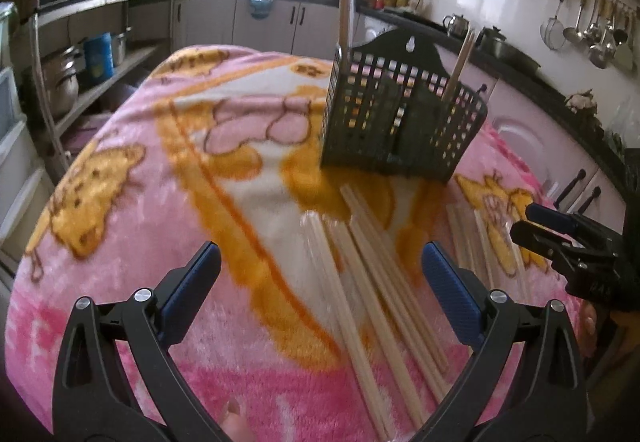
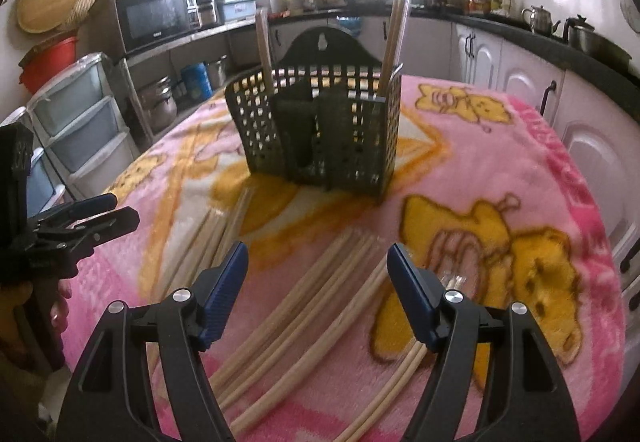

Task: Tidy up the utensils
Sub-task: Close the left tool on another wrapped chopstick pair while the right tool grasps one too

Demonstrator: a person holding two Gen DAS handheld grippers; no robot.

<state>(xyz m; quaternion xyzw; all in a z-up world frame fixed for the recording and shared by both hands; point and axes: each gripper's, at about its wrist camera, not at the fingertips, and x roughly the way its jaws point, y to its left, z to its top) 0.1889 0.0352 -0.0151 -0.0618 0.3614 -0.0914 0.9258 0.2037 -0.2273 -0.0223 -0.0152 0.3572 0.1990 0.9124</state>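
Left gripper [image 1: 320, 284]: your jaws stand spread with nothing between the pads; loose chopsticks [image 1: 380, 282] lie just ahead on the blanket [image 1: 120, 202], running from 12 toward 5 o'clock in your view.
Holder [image 2: 320, 134]: the dark lattice basket stands upright at 12 o'clock of both grippers, with a few chopsticks already standing in its left and right corners.
Right gripper [image 2: 318, 284]: your jaws are spread too and grip nothing; a second bunch of chopsticks [image 2: 304, 310] lies directly under and between the fingers.
Step in hand: you look to be on the approach to pick up more sticks, and most are not yet sorted.
Next move: lower until one or two sticks sit squarely between the pads, then close; the sticks lie close together on soft pile, so aim at an outer one.
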